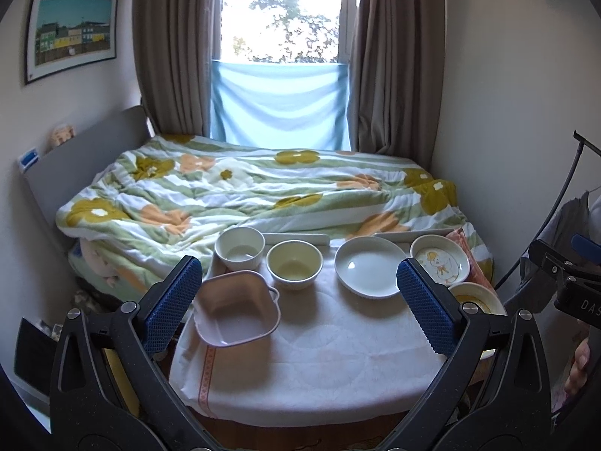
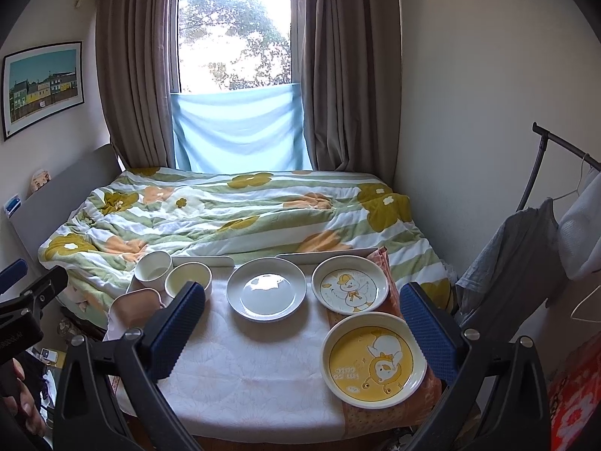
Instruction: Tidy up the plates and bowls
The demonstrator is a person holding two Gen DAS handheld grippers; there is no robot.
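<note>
Crockery, six pieces, laid out on a cloth-covered surface (image 2: 255, 368) at the foot of a bed (image 2: 233, 210).

Left group: white cup-shaped bowl (image 1: 240, 248) at the far edge; cream bowl (image 1: 295, 265) just beside it to the right; pink square dish with small handle (image 1: 236, 308) nearer, in front of the white one.

Centre: plain white plate (image 2: 266, 287), upright, apart from the bowls.

Right group: white plate with duck drawing (image 2: 350, 285) at the far side; yellow plate with duck drawing (image 2: 375, 360) nearer, close in front of it. Both lie on an orange patterned cloth (image 2: 394, 300).

Left claw (image 1: 296, 302): spread wide, blue fingers (image 1: 172, 300) either side of the view, holding nothing, raised over the near part of the surface.

Right claw (image 2: 304, 332): likewise spread wide and holding nothing; its blue fingers (image 2: 428, 334) frame the plates.

Background: window with brown curtains (image 2: 131, 75), framed picture (image 2: 41, 86) on the left wall.
</note>
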